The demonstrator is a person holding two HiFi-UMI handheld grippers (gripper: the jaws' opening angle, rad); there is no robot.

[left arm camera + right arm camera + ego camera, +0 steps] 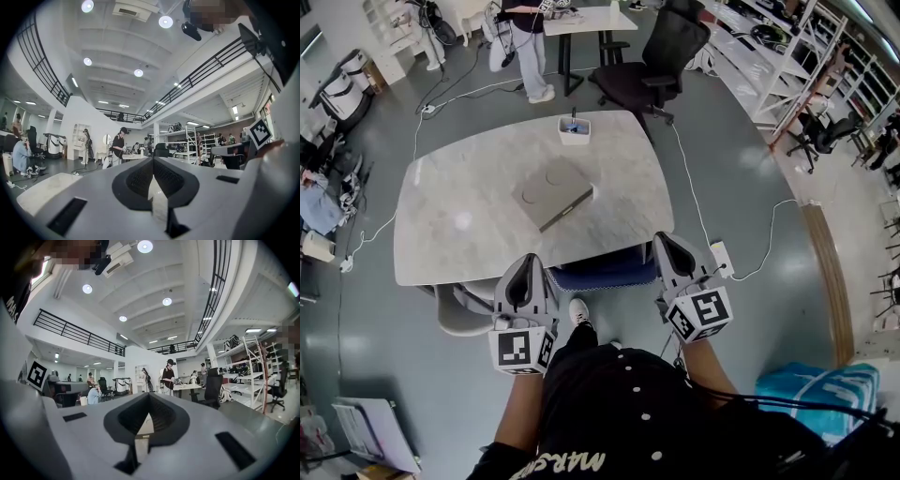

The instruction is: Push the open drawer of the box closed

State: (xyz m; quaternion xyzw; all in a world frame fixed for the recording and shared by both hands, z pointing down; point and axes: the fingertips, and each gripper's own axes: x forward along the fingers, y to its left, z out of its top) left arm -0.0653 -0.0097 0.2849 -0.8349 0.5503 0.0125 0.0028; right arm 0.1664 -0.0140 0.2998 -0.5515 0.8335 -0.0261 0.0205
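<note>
While held back at frame bottom, short of table | left gripper, right gripper: tips pressed together, empty, blunt for pushing | box mid-frame, drawer seemingly ajar lower right

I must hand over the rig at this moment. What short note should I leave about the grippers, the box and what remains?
Left gripper: shut, empty, held short of the table's near edge.
Right gripper: the same, shut and empty.
Box: flat near the middle of the table; its drawer stands out a little on the side nearer the right gripper.
Small white cup: at the far edge, apart from the box.
Done: nothing; neither gripper touches the box.
Left: reach in and push the drawer shut.
</note>
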